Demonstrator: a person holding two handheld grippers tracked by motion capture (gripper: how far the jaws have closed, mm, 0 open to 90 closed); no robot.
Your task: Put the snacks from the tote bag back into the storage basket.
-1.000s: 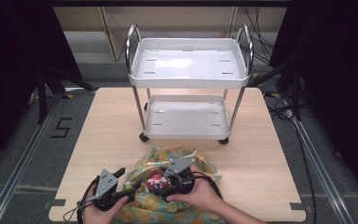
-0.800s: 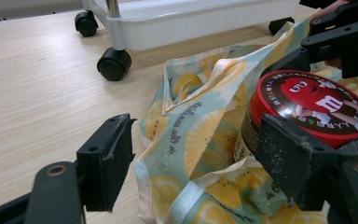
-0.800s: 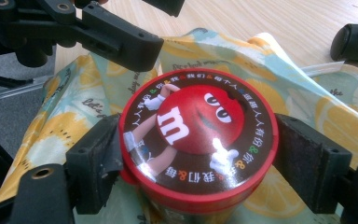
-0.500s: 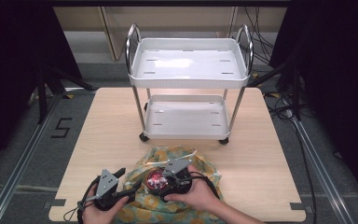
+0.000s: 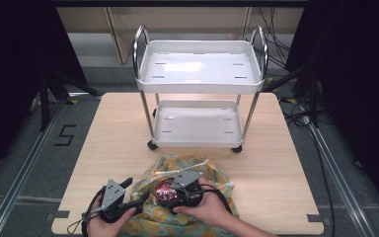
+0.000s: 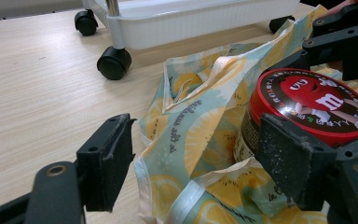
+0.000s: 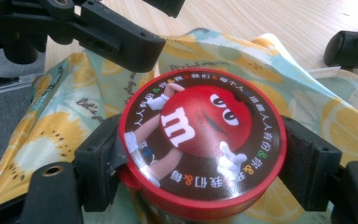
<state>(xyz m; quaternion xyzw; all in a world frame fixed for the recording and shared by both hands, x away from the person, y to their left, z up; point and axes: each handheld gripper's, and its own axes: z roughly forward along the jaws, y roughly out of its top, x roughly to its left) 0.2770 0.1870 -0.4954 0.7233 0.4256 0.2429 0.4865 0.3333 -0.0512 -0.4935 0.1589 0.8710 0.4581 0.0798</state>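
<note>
Two tongs worked at desk's near edge: right tongs point(image 7: 200, 154) clenched on candy tub point(image 7: 201, 142) over lemon-print bag point(image 6: 200, 135); left tongs point(image 6: 205, 163) spread beside bag's mouth. Next, likely lifting clear toward cart point(image 5: 200, 74).

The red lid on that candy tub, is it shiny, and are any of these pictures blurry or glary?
In the right gripper view the red lid is sharp, with a pale sheen low on its left. In the left gripper view a white glint sits on the lid, and the near jaws look soft. In the high view the cart's top tray is nearly washed out.
</note>
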